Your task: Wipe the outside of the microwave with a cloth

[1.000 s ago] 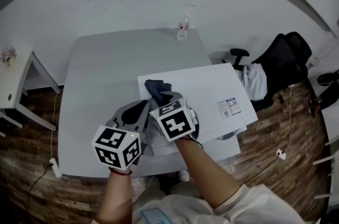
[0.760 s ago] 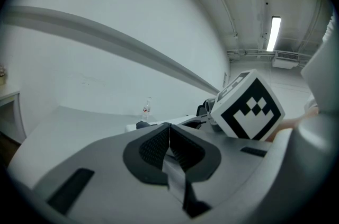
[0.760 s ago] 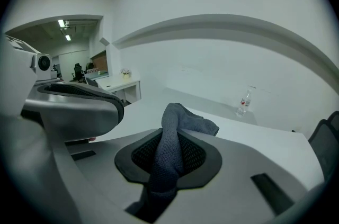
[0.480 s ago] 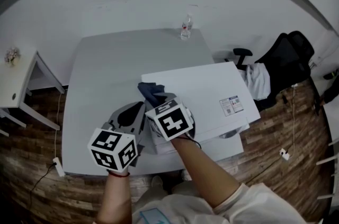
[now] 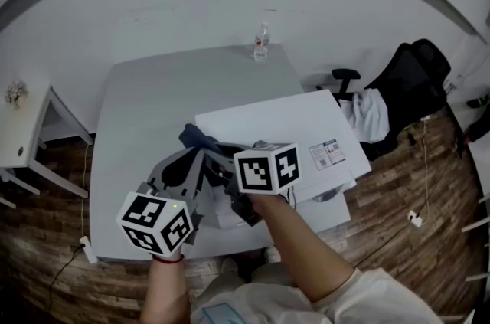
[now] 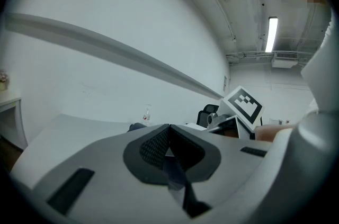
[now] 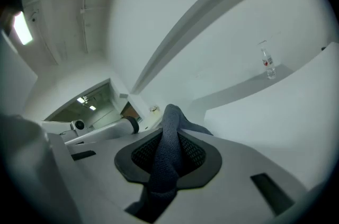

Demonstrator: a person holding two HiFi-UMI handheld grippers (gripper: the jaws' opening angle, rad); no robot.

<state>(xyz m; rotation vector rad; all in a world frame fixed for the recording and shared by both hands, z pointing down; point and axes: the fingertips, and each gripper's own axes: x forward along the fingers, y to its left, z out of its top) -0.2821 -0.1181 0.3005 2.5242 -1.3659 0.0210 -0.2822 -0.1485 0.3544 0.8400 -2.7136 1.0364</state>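
Head view: cloth (image 5: 195, 137) lengthwise, seemingly up-left

No word or number is coming through sharply enough to be read. A small white rectangular sticker (image 5: 328, 155) with blue and dark print is lying on top of the white box-shaped microwave (image 5: 264, 123), near its right front corner in the head view, and its lettering is blurring into specks. A clear plastic bottle (image 5: 262, 44) is standing at the far edge of the pale grey table (image 5: 153, 100) and showing a red label band, with no readable brand. The white cubes on the left gripper (image 6: 168, 130) and right gripper (image 7: 168, 127) are displaying black square marker patterns, not letters.
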